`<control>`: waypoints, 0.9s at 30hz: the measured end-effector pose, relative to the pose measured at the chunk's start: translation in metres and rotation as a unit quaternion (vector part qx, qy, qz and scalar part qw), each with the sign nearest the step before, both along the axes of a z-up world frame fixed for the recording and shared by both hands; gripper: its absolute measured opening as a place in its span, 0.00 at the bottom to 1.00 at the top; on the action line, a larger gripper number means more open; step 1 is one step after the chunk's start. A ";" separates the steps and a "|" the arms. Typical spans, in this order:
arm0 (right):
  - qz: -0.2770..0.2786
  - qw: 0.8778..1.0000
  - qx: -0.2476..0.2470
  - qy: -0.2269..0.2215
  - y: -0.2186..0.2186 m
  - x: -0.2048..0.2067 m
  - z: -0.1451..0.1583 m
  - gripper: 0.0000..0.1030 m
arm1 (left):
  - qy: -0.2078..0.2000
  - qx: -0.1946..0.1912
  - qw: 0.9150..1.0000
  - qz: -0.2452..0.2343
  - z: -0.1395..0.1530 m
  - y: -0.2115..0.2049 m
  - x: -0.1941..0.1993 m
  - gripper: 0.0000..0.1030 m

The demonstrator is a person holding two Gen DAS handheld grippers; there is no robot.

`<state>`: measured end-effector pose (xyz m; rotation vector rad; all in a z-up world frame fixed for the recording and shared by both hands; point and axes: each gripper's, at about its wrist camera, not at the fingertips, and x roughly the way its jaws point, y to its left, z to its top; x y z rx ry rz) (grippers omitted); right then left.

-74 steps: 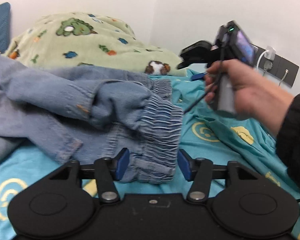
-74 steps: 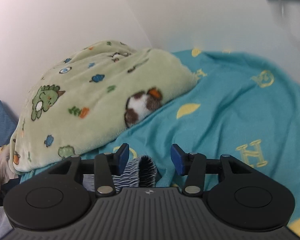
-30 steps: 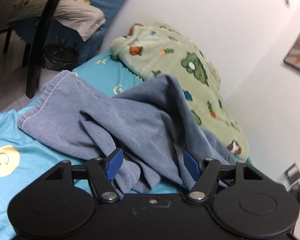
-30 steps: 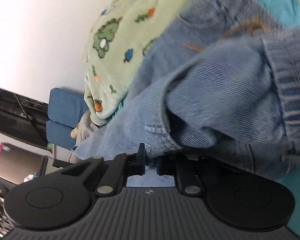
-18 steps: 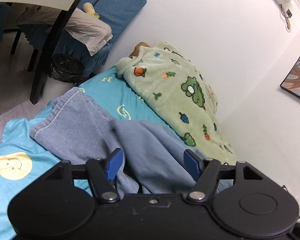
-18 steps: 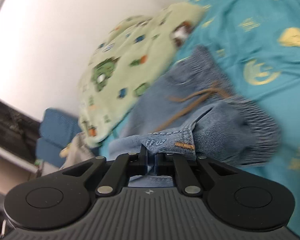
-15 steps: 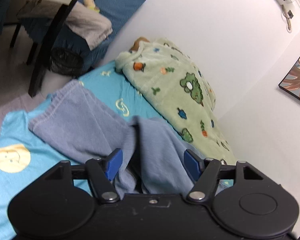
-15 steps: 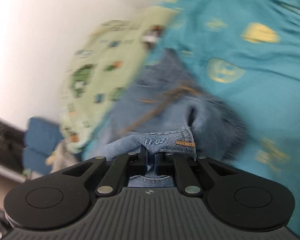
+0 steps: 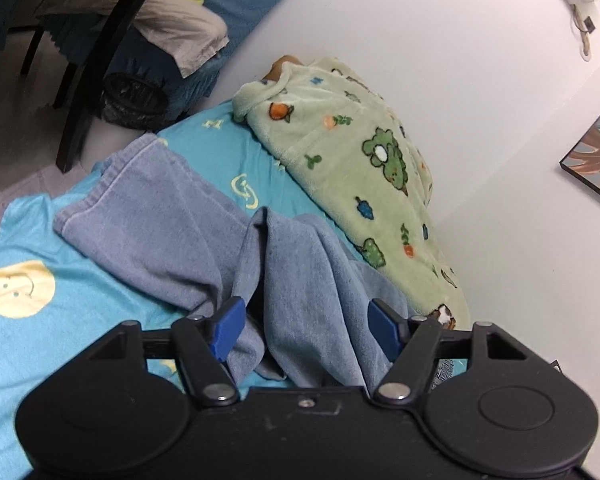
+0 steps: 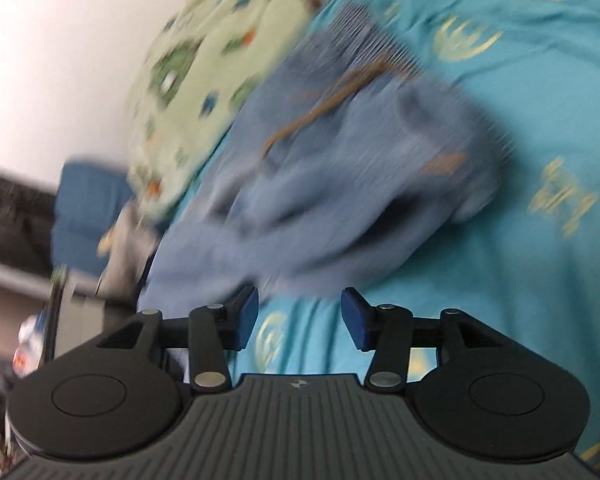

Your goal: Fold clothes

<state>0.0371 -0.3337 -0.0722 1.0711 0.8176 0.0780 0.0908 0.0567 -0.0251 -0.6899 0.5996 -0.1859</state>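
A pair of blue jeans (image 9: pixel 204 240) lies crumpled on the teal bed sheet (image 9: pixel 24 320). In the left wrist view one leg stretches to the far left and folds of denim bunch between the open jaws of my left gripper (image 9: pixel 306 326), which does not clamp them. In the blurred right wrist view the jeans (image 10: pixel 340 168) show their elastic waistband and a brown drawstring. My right gripper (image 10: pixel 298 320) is open and empty, just in front of the near edge of the jeans, over bare sheet.
A green cartoon-print blanket (image 9: pixel 352 172) lies along the white wall behind the jeans; it also shows in the right wrist view (image 10: pixel 204 64). Blue chairs with clothes (image 9: pixel 188 36), a dark table leg and a bin stand beyond the bed's far left end.
My right gripper has opened and let go of the jeans' waistband, which dropped onto the sheet. The right view swings fast. The left gripper stays open over the denim folds.
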 end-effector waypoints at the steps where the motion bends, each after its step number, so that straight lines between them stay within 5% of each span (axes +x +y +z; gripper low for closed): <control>1: 0.019 1.000 0.012 -0.001 0.008 0.007 0.000 0.49 | 0.001 -0.002 1.000 0.001 0.000 0.000 0.000 0.63; 5: 0.063 0.998 0.023 -0.012 0.034 0.046 0.015 0.50 | -0.004 0.004 1.000 0.012 0.003 0.002 0.004 0.63; 9: 0.096 0.993 -0.060 -0.043 0.058 0.104 0.041 0.51 | 0.001 0.022 0.999 0.027 0.004 0.006 0.010 0.64; 16: 0.192 0.954 -0.204 -0.103 0.095 0.210 0.034 0.60 | 0.015 0.008 0.999 0.041 -0.008 0.024 0.018 0.64; 21: 0.245 0.943 -0.203 -0.101 0.120 0.246 0.018 0.62 | 0.020 0.000 0.998 0.053 -0.014 0.039 0.028 0.64; 23: 0.243 0.937 -0.226 -0.108 0.127 0.240 0.024 0.21 | 0.022 -0.008 0.998 0.060 -0.016 0.046 0.031 0.64; 25: 0.255 0.931 -0.228 -0.128 0.131 0.226 0.034 0.09 | 0.019 -0.014 0.997 0.069 -0.015 0.054 0.030 0.64; 27: 0.274 0.919 -0.233 -0.162 0.134 0.203 0.047 0.08 | 0.014 -0.022 0.997 0.077 -0.012 0.059 0.029 0.64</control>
